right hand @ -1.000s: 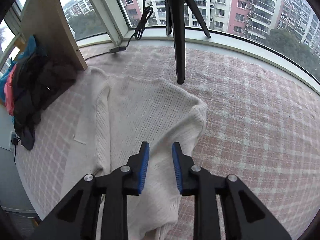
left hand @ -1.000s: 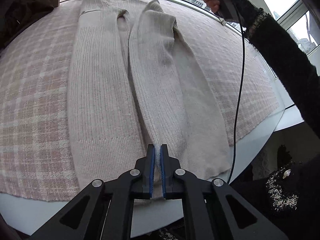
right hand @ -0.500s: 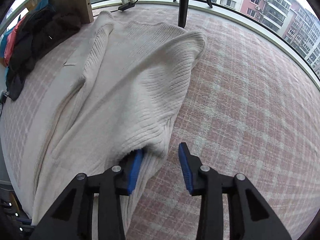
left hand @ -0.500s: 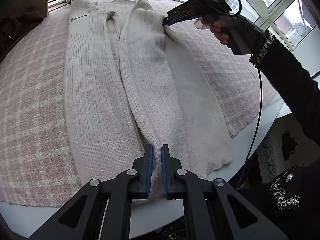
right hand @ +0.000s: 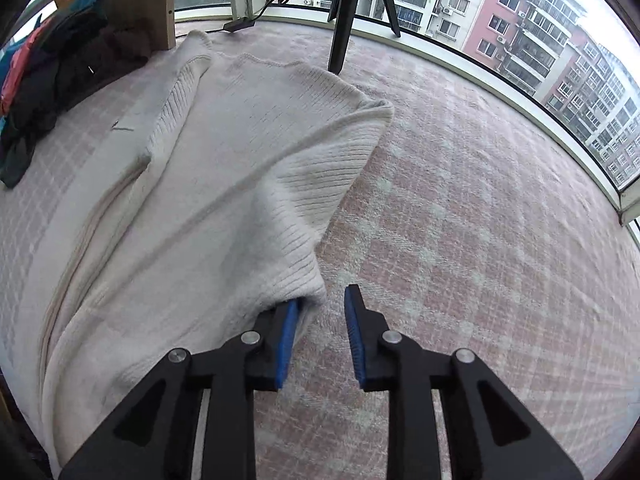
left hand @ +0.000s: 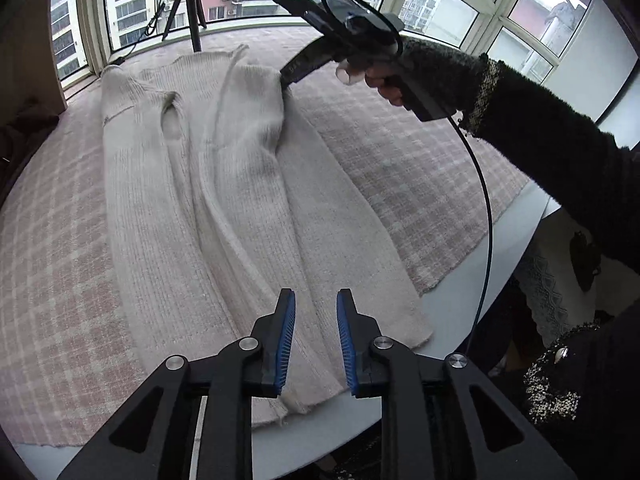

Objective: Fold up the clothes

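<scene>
On the pink-and-white checked woven cloth (left hand: 60,240) covering the table, your long cream ribbed-knit garment (left hand: 160,220) lies lengthwise, its right side folded over the middle. Your left gripper (left hand: 312,336) hovers above the garment's near hem, jaws apart and empty. Your right gripper (right hand: 320,332), jaws apart, has its left finger tucked under the raised fold at the far end. A black tripod (right hand: 348,12) stands beyond.
</scene>
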The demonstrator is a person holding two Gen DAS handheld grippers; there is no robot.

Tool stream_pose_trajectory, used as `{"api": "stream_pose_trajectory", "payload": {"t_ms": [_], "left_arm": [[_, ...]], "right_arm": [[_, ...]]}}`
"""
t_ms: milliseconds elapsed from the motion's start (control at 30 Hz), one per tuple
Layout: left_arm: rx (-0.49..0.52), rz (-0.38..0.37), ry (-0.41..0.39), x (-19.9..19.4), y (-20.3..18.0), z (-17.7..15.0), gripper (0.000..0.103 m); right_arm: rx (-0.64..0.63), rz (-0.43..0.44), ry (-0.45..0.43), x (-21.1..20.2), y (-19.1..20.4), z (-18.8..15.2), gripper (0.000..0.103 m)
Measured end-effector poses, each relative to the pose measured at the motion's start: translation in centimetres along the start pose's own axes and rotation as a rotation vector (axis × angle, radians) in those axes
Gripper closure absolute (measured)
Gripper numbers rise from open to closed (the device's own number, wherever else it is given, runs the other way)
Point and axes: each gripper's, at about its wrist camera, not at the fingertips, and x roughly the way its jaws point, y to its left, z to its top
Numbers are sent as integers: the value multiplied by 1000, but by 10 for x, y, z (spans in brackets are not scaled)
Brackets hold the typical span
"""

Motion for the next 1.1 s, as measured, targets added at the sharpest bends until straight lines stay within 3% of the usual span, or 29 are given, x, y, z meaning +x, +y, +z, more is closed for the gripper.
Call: {"api": "stream_pose_trajectory", "payload": {"t_ms": [167, 333, 467, 600, 733, 833, 933, 967, 1100], "left_arm": [[84, -64, 59, 32, -12, 8, 75], [125, 56, 188, 85, -7, -1, 75], [89, -26, 155, 73, -7, 4, 100], [53, -118, 115, 57, -9, 11, 100], [17, -210, 74, 41, -10, 17, 100], [72, -176, 111, 67, -27, 9, 99], [40, -258, 231, 103, -32, -1, 92], [30, -266, 230, 101, -31, -2, 93], [30, -246, 135, 68, -16, -10, 67]], "right_arm": [[84, 56, 31, 17, -11, -5, 81], [111, 88, 18, 14, -19, -6, 80], [88, 89, -16, 11, -18, -5, 80], [145, 167, -14, 10, -31, -4, 93], [200, 230, -42, -11, -46, -13, 93], [224, 239, -44, -12, -50, -11, 93], [193, 200, 14, 11, -46, -9, 93], [187, 194, 13, 14, -45, -8, 94], [198, 201, 37, 13, -51, -13, 76]]}}
